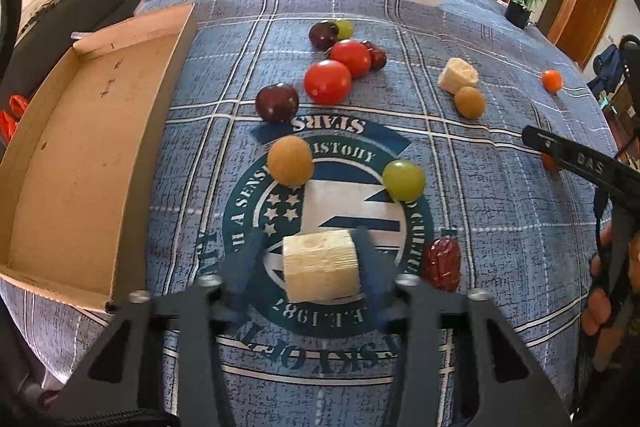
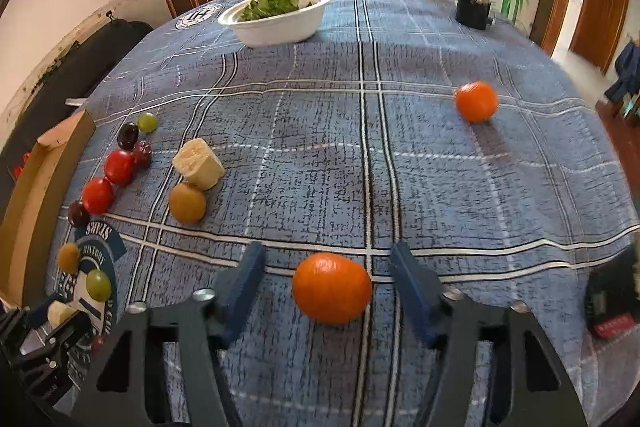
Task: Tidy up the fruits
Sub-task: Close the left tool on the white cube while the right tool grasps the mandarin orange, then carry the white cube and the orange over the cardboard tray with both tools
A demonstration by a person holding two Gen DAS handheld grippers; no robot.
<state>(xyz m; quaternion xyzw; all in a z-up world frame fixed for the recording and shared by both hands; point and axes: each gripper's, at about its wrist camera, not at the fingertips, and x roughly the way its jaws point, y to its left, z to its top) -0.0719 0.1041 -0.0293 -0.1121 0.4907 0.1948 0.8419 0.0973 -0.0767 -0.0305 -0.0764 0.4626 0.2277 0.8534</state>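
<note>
Left gripper [image 1: 320,255]: nearest the left wrist camera, at 6 o'clock in that view; its blue fingers [image 1: 244,263] flank a pale banana chunk [image 1: 320,269] on both sides, right against it. Whether the pads actually press it cannot be told.
Right gripper [image 2: 328,283]: at 6 o'clock in the right wrist view; jaws spread, with an orange [image 2: 331,287] lying on the cloth between them and a clear gap on each side.
Tablecloth [image 1: 500,227]: blue plaid with a round teal emblem under the banana chunk.
Cardboard box [image 1: 80,163]: at 9 o'clock in the left view, open-topped, interior bare.
Fruit around the emblem: a brown round fruit [image 1: 290,161] at 11 o'clock of the banana chunk, a green grape [image 1: 403,180] at 1 o'clock, a wrinkled red date [image 1: 442,263] just beside it at 3 o'clock.
Cluster at 12 o'clock: two red tomatoes [image 1: 328,81], dark plums [image 1: 277,103] and a second green grape [image 1: 344,28], close together.
Second banana chunk [image 2: 198,163]: touching another brown fruit [image 2: 187,203], at 10 o'clock of the right gripper.
Second orange [image 2: 476,101]: at 1 o'clock, well apart.
White bowl [image 2: 280,27]: far side, at 12 o'clock, holding green leaves.
</note>
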